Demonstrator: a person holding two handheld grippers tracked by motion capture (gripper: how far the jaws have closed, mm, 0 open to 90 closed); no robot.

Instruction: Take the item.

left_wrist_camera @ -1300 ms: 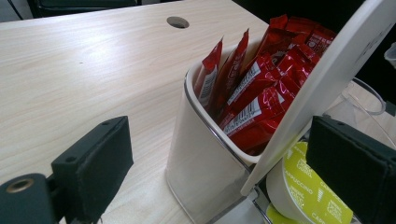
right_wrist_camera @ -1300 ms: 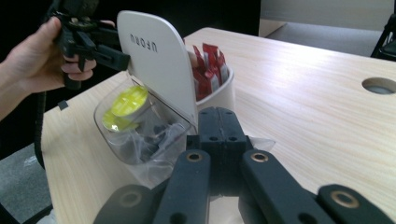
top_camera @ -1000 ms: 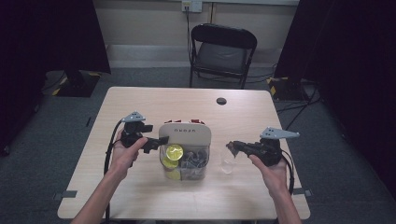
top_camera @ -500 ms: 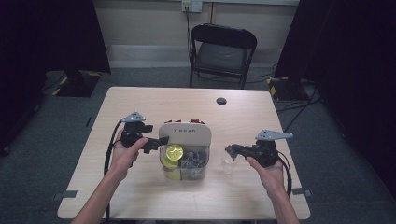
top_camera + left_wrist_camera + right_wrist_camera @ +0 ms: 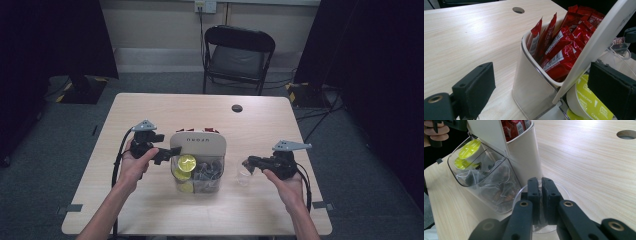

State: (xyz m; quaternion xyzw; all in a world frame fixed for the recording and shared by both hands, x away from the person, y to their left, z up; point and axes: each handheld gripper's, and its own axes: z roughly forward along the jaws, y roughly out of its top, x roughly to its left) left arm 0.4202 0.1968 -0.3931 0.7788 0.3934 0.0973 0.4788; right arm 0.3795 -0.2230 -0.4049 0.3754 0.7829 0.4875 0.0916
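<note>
Inside, red sachets [image 5: 559, 47] fill the white bin [image 5: 529, 85]; left tool [image 5: 167, 152] apart, right tool [image 5: 540, 195] clamped on a clear cup [image 5: 564, 192].

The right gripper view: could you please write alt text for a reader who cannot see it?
The right gripper, shut, pinches the rim of a clear plastic cup on a wooden table. Beside it stands a white organizer holding red sachets, yellow-lidded capsules and tea bags.

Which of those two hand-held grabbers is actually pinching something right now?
The right gripper: its fingers are closed on the rim of the clear plastic cup. The left gripper has its fingers spread wide beside the white organiser.
</note>
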